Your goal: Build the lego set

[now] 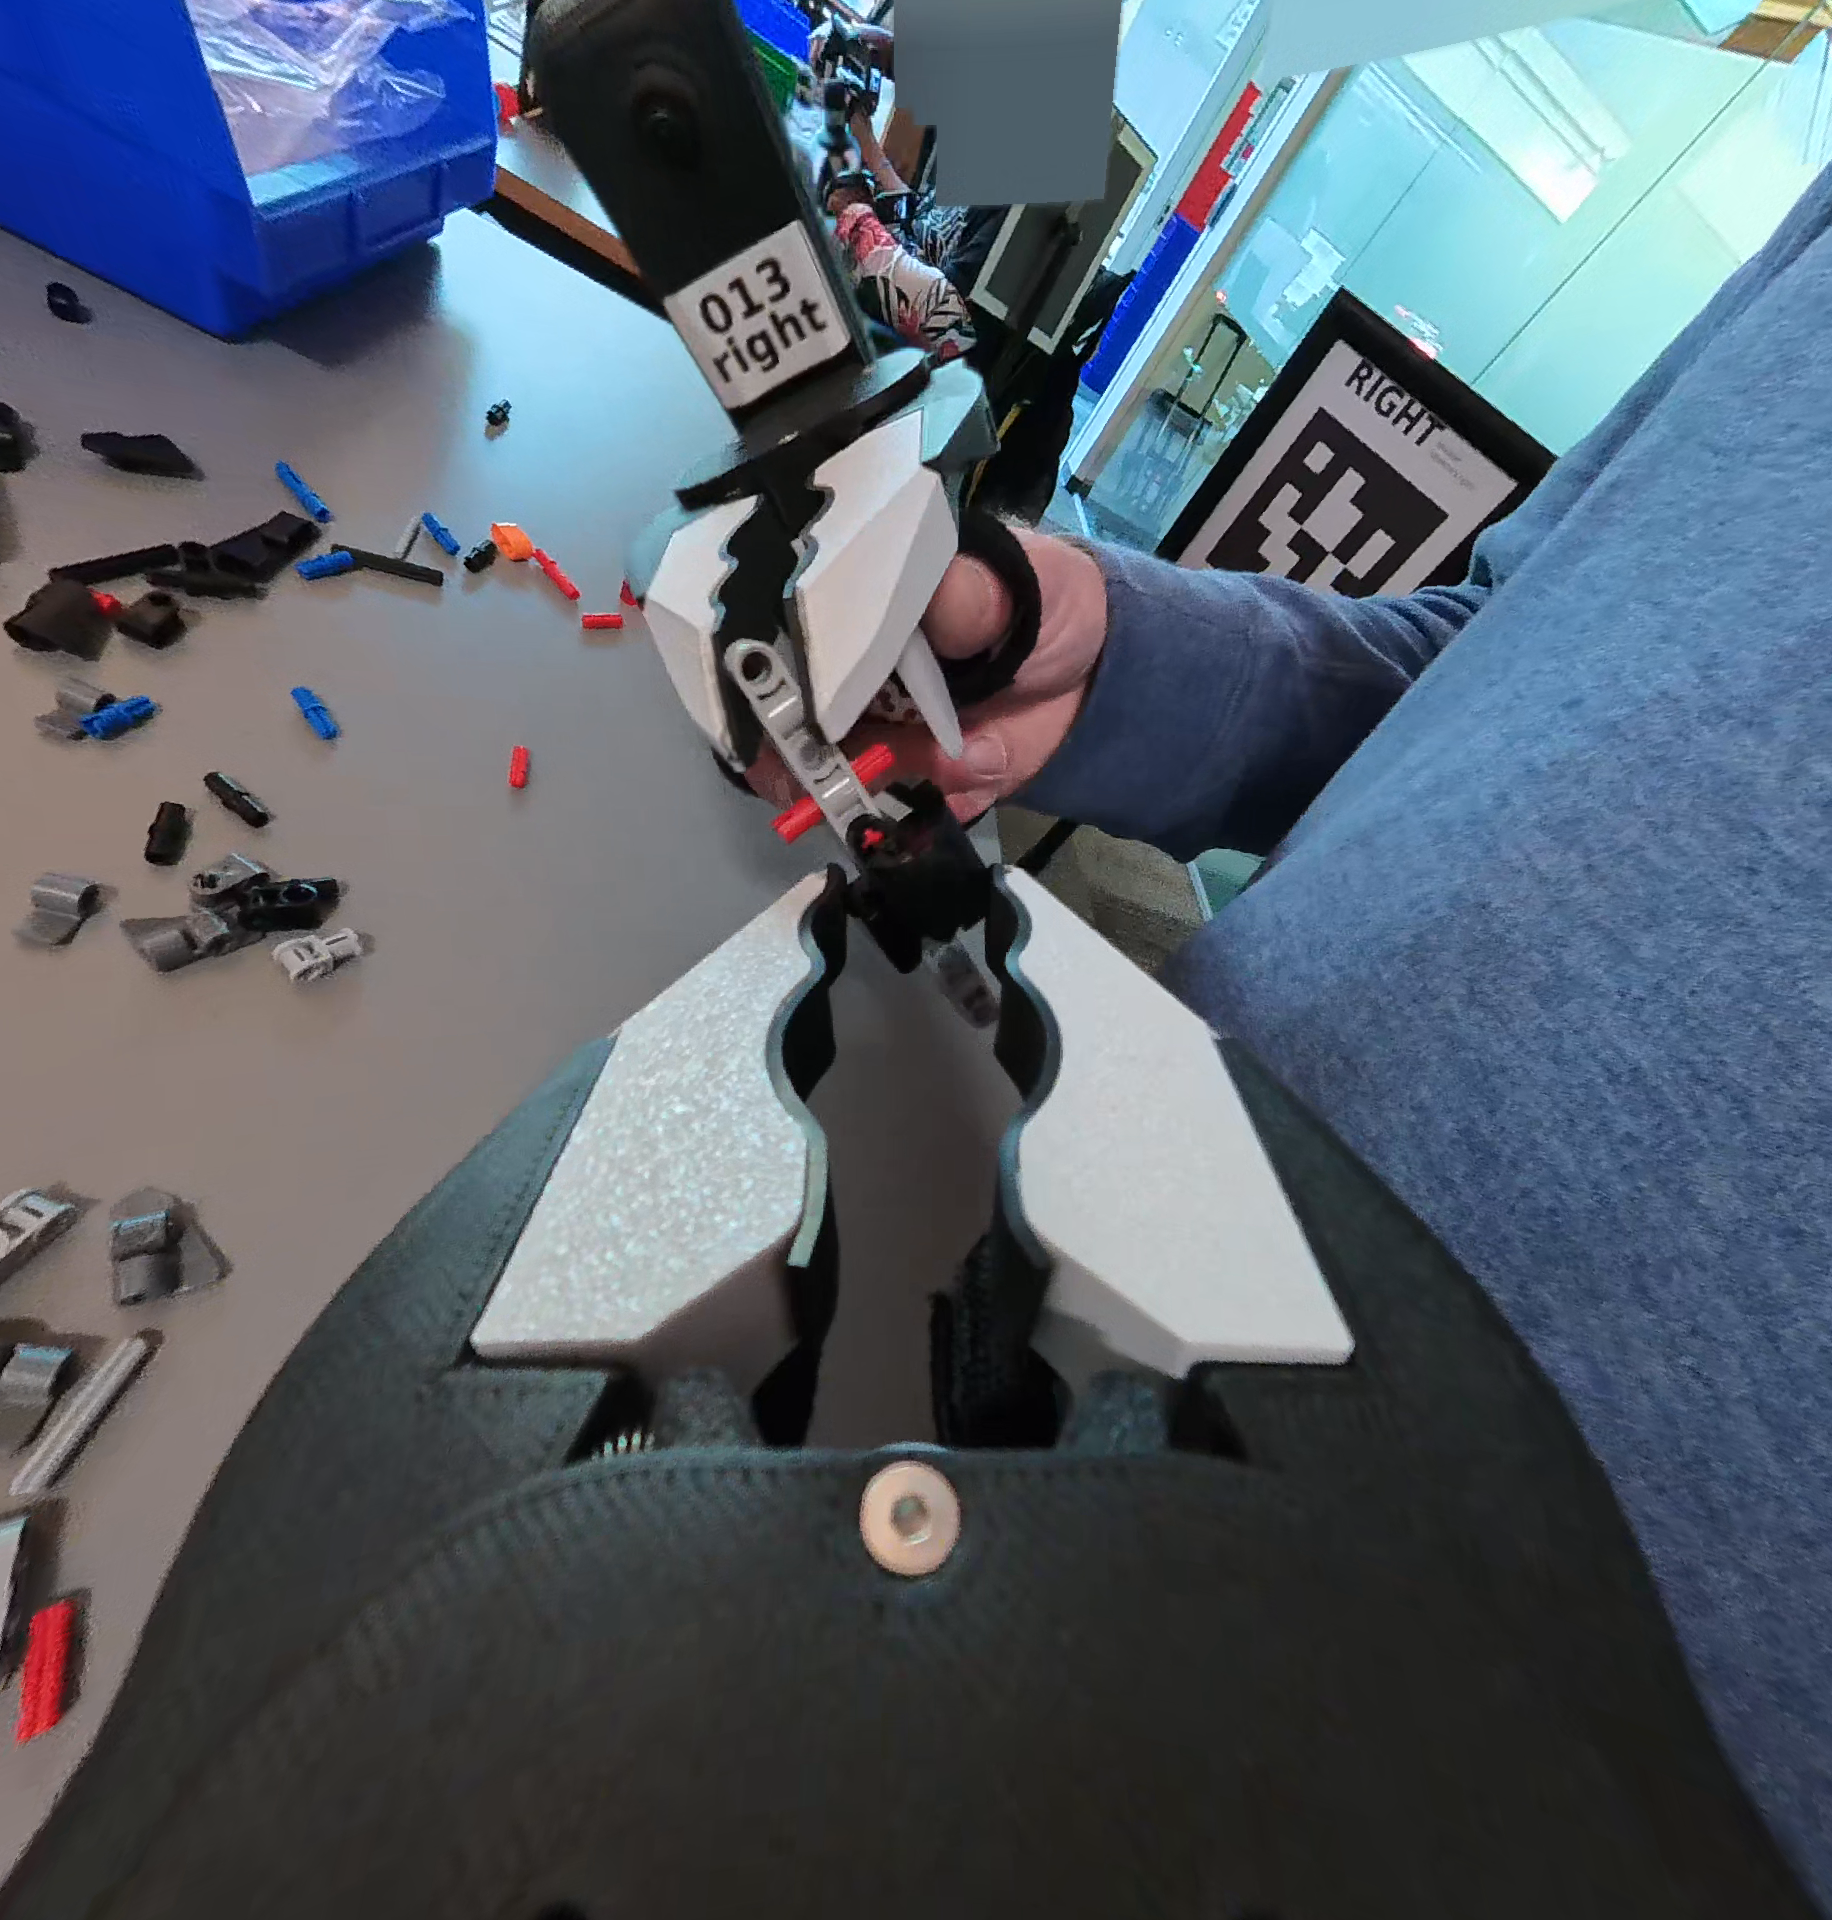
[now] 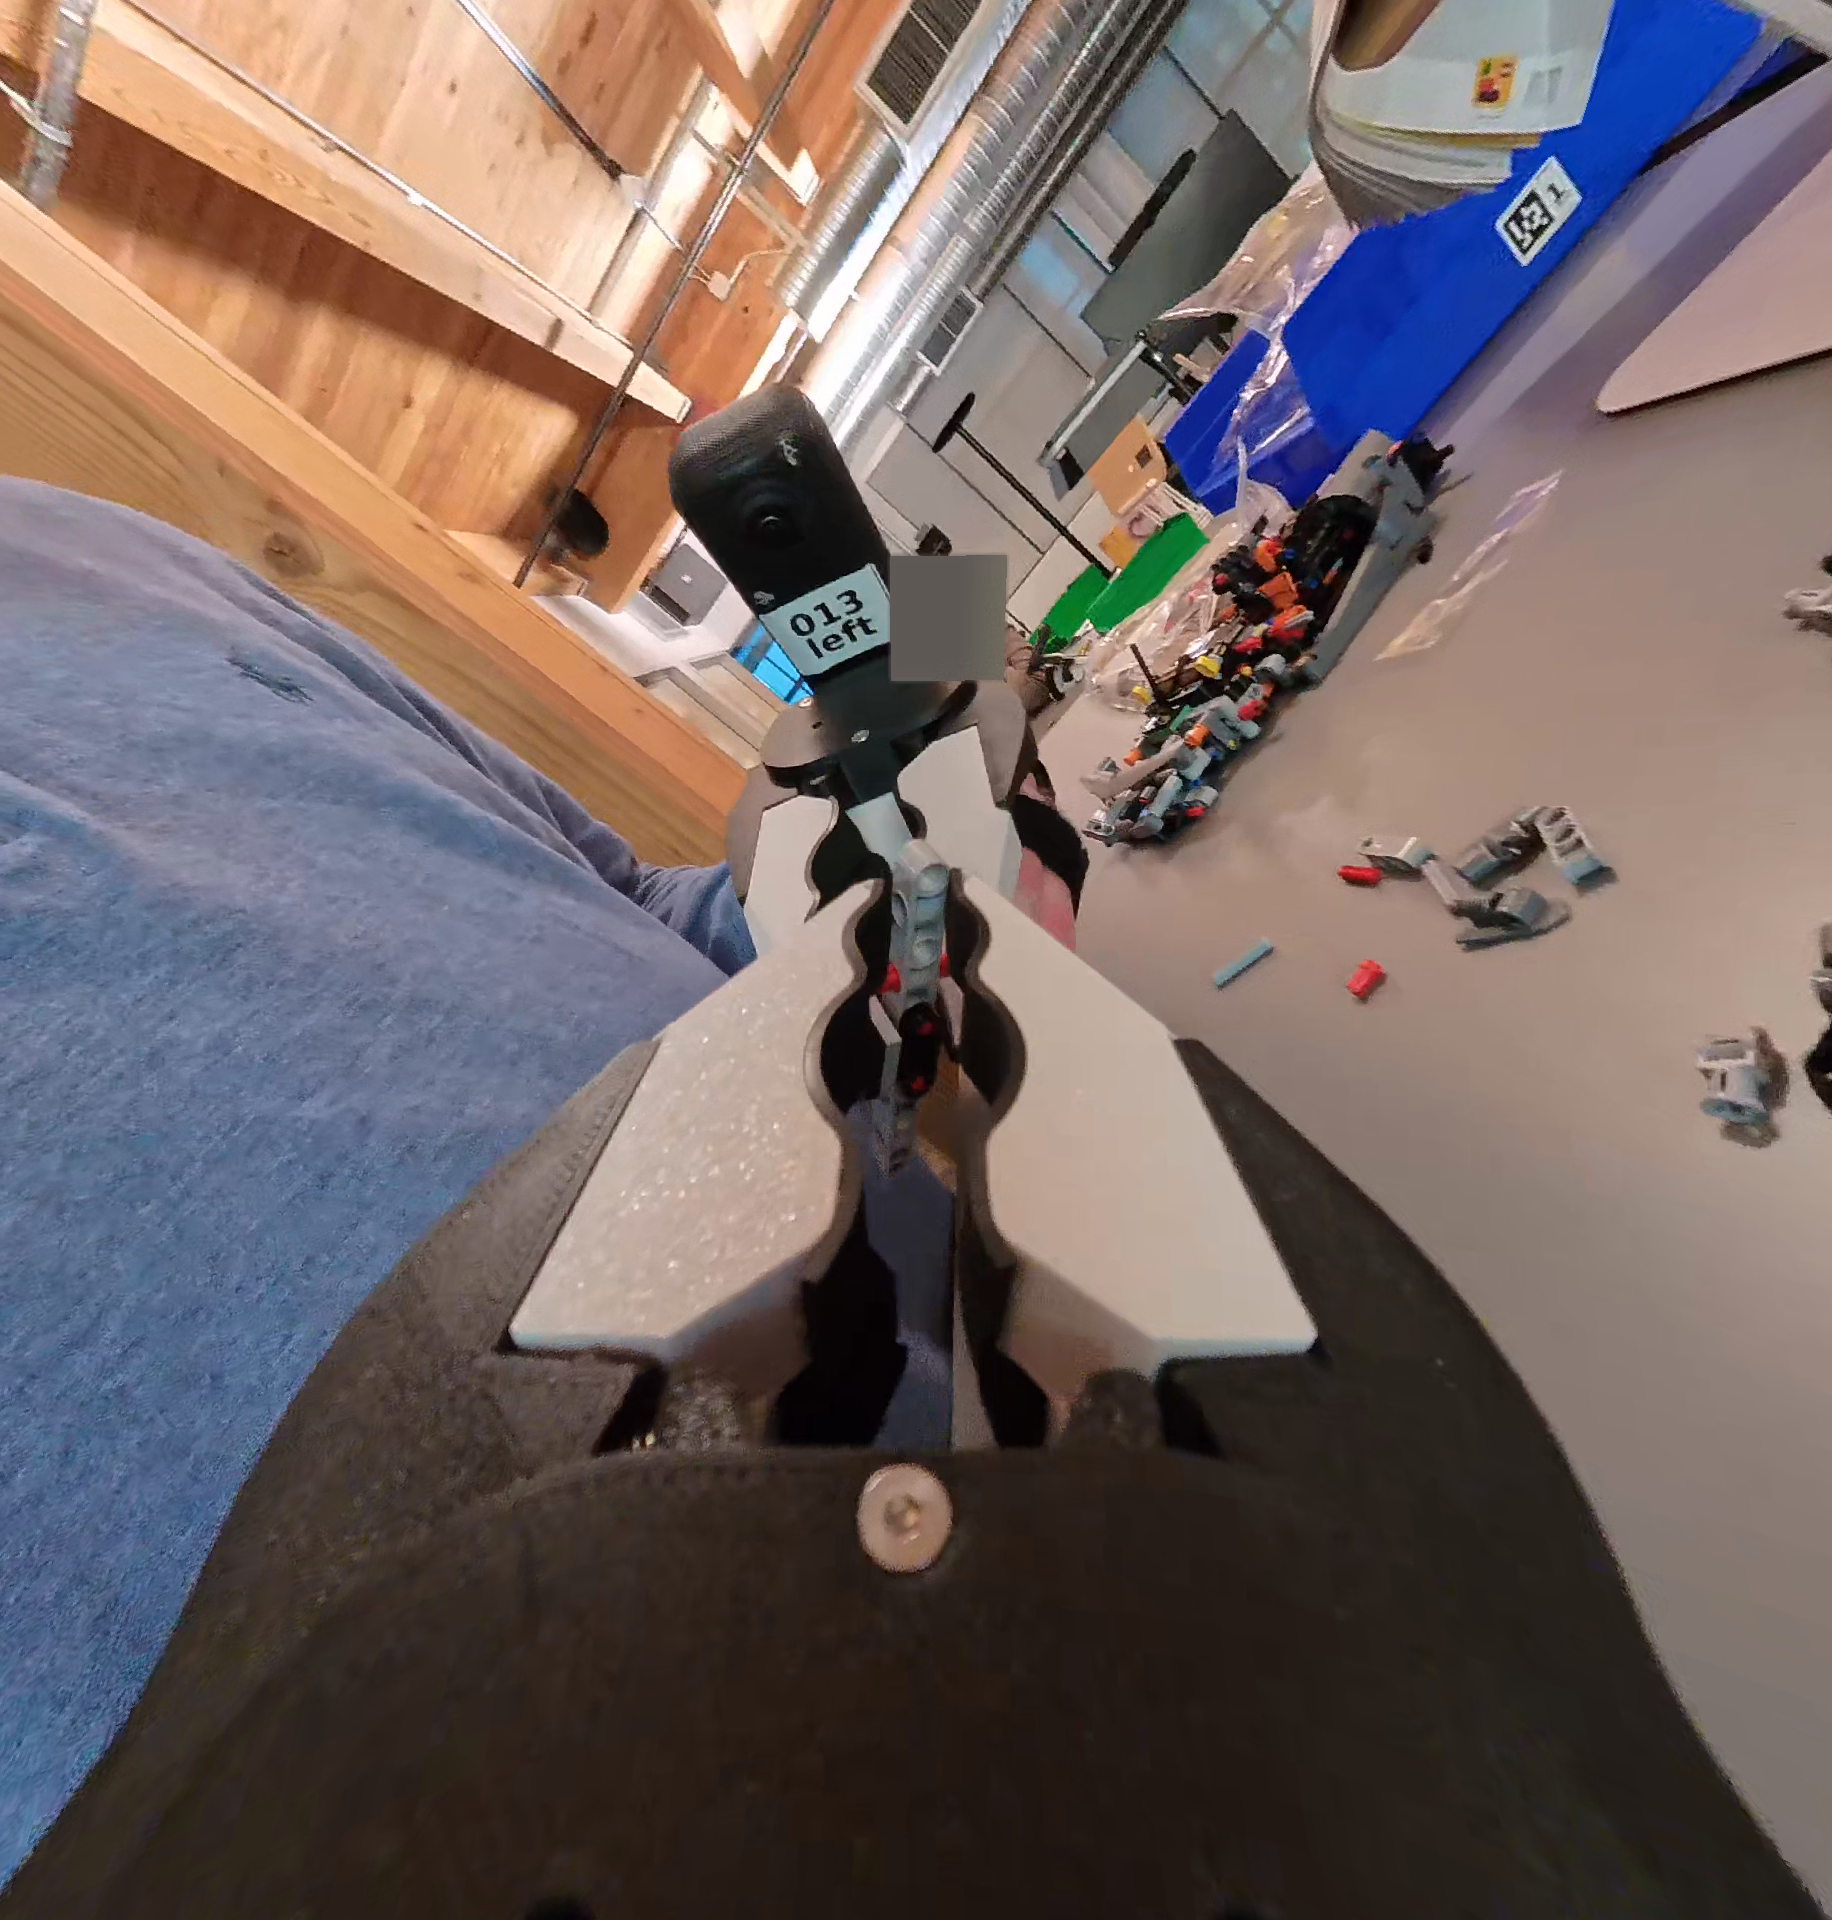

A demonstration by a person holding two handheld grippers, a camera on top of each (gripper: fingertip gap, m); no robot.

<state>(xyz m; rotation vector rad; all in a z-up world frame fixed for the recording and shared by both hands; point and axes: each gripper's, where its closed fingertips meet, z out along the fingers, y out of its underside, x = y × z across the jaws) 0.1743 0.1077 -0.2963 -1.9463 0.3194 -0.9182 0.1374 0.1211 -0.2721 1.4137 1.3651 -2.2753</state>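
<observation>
Two grippers are seen meeting tip to tip above the edge of a grey counter (image 1: 538, 343), each clamped on one end of a small part-built lego piece. In the left wrist view, the left gripper (image 1: 917, 883) is closed on a black lego block (image 1: 917, 894) fitted with a small red pin, its white fingers (image 1: 683, 1143) pinching the block at their tips. The right gripper (image 1: 782, 634), pointing back toward the camera, is closed on a grey beam with holes (image 1: 803, 743); a red rod (image 1: 834, 795) is pushed crosswise through the beam's lower end, just beside the black block. A hand (image 1: 1016, 644) in a blue sleeve is wrapped around the right gripper's handle.

In the right wrist view, the same grey beam (image 2: 917, 920) is held between the tips of the right gripper (image 2: 917, 914), and the left gripper (image 2: 881, 831) is seen just beyond it. The joined piece is held in the air, clear of the counter (image 2: 1514, 1299) and close to the person's blue jumper (image 2: 268, 883).

Loose black, grey, blue and red lego parts (image 1: 205, 582) are scattered across the counter. A blue bin (image 1: 216, 156) holding clear plastic bags is set at the far edge, and a heap of mixed bricks (image 2: 1234, 644) lies farther off.
</observation>
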